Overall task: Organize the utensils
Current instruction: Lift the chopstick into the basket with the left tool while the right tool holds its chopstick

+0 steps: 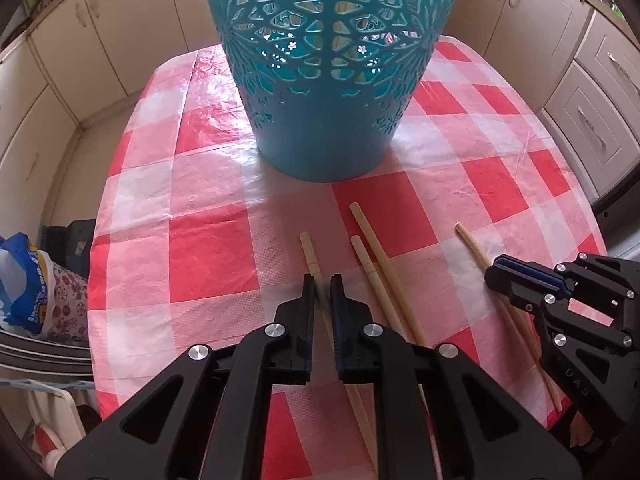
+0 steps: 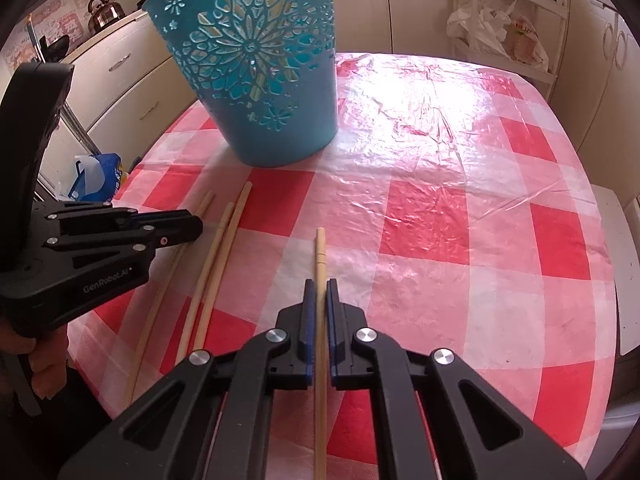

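Note:
Several pale wooden chopsticks lie on the red-and-white checked tablecloth (image 1: pixel 216 264) in front of a tall teal cut-out basket (image 1: pixel 324 120) (image 2: pixel 264 80). My left gripper (image 1: pixel 322 284) (image 2: pixel 196 224) is shut on the leftmost chopstick (image 1: pixel 307 250) (image 2: pixel 206 202), which rests on the cloth. My right gripper (image 2: pixel 320 286) (image 1: pixel 500 272) is shut on the rightmost chopstick (image 2: pixel 320 248) (image 1: pixel 470 240), also low on the table. Two loose chopsticks (image 1: pixel 376 256) (image 2: pixel 234 220) lie side by side between the grippers. More chopsticks show through the basket's holes.
Cream kitchen cabinets (image 1: pixel 100 40) surround the table. A blue-and-white bag (image 1: pixel 24 280) sits below the table's left edge. A white rack with plastic bags (image 2: pixel 504 28) stands behind the table's far right. A kettle (image 2: pixel 104 12) stands on the counter at the back left.

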`<state>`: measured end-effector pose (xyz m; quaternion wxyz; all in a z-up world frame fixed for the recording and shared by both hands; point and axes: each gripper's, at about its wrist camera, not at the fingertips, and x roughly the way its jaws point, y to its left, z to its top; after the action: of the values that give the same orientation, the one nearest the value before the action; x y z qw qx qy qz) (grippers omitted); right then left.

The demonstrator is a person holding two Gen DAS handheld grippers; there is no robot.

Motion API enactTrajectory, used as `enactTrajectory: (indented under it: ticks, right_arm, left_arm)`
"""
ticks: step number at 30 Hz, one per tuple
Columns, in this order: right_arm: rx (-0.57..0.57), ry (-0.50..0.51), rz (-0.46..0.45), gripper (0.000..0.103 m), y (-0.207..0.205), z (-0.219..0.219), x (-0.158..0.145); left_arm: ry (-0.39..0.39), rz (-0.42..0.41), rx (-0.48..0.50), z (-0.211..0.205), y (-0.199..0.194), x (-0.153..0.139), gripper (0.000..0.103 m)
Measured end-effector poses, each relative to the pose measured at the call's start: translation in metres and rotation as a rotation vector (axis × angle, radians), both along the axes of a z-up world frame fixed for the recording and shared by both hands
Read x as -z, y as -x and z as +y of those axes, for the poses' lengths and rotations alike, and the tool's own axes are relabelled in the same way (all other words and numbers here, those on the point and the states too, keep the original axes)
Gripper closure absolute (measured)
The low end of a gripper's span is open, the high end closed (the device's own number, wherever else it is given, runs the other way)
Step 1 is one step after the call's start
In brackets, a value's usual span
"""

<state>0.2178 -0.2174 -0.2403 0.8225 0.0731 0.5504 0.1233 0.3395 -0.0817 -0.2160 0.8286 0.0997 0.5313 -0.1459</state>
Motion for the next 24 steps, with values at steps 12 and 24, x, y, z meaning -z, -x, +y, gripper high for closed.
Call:
enactTrajectory:
  ticks: [12, 24]
  right_arm:
    - [0.05, -0.093, 0.02, 0.097, -0.001, -0.013, 0.004]
    - [0.127, -0.232, 0.056, 0.097, -0.001, -0.033, 0.009]
  left_arm:
    - [0.023, -0.134, -0.048, 0.01, 0.012, -0.029, 0.098]
    - [0.438, -0.576, -0.141, 0.056, 0.037, -0.147, 0.098]
